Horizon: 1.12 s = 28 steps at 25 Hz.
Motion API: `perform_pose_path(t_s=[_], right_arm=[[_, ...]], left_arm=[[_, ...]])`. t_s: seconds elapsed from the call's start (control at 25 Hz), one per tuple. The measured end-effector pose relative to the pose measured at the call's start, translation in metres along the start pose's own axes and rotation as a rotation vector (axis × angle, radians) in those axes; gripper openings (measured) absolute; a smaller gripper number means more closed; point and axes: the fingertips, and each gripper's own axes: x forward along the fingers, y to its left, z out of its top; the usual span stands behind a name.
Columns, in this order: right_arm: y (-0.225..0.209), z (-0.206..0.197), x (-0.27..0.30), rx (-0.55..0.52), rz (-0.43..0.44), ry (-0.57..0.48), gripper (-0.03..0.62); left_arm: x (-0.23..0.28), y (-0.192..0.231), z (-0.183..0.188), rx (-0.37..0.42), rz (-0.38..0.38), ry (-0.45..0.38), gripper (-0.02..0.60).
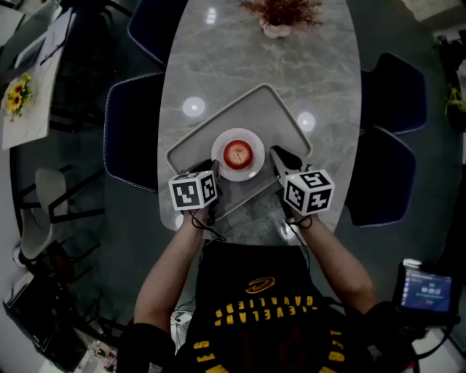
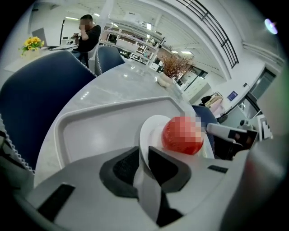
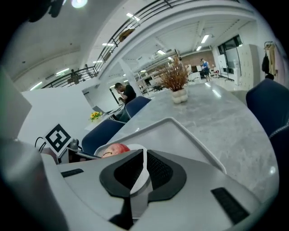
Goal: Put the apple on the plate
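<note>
Red and round, the apple (image 1: 238, 153) sits in the middle of the white plate (image 1: 238, 175). The plate is at the centre of a pale grey tray (image 1: 279, 116) near the person's end of a long grey stone-patterned table (image 1: 240, 51).

The left gripper (image 1: 211, 166) comes in from the near left. In the left gripper view (image 2: 143, 158) its jaws stand narrow, with the plate's (image 2: 151, 128) left rim pinched between the dark pads and the apple (image 2: 178, 135) just beyond them.

The right gripper (image 1: 279, 157) comes in from the near right. In the right gripper view (image 3: 141, 158) its jaws are likewise narrow and clamped on the opposite rim of the plate (image 3: 137, 148), and the apple (image 3: 115, 150) shows to the left behind the jaw.

So both grippers hold the plate, one on each side, with the apple between them. Whether the plate rests on the tray or hangs just off it cannot be made out.

At the far end of the table stands a vase of dried branches (image 1: 280, 16). Dark blue chairs (image 1: 131, 124) line both long sides of the table.
</note>
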Motion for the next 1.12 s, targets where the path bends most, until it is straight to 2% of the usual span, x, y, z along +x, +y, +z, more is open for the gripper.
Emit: perform_pose_path(t_s=[0.12, 0.28, 0.44, 0.56, 0.64, 0.72, 0.96, 1.12], right_arm=[[0.006, 0.008, -0.011, -0.067, 0.019, -0.054, 0.031], [0.018, 0.02, -0.033, -0.125, 0.042, -0.111, 0.031], [0.029, 0.032, -0.055, -0.157, 0.053, -0.151, 0.031], [0.034, 0.034, -0.064, -0.208, 0.084, -0.175, 0.029], [0.039, 0.036, -0.073, -0.248, 0.102, -0.192, 0.03], [0.043, 0.04, -0.086, -0.27, 0.111, -0.211, 0.029], [0.045, 0.052, -0.125, -0.218, 0.145, -0.272, 0.029], [0.043, 0.051, -0.147, -0.189, 0.179, -0.276, 0.029]], left_arm=[[-0.001, 0.001, 0.0, 0.047, 0.034, -0.014, 0.053], [-0.018, -0.003, 0.008, 0.111, 0.093, -0.077, 0.052], [-0.045, -0.02, 0.019, 0.158, 0.095, -0.161, 0.052], [-0.064, -0.047, 0.027, 0.229, 0.044, -0.263, 0.045], [-0.078, -0.072, 0.028, 0.275, -0.011, -0.32, 0.002], [-0.095, -0.099, 0.028, 0.303, -0.066, -0.36, 0.002], [-0.134, -0.18, 0.031, 0.426, -0.14, -0.463, 0.002], [-0.154, -0.223, 0.032, 0.421, -0.221, -0.562, 0.002]])
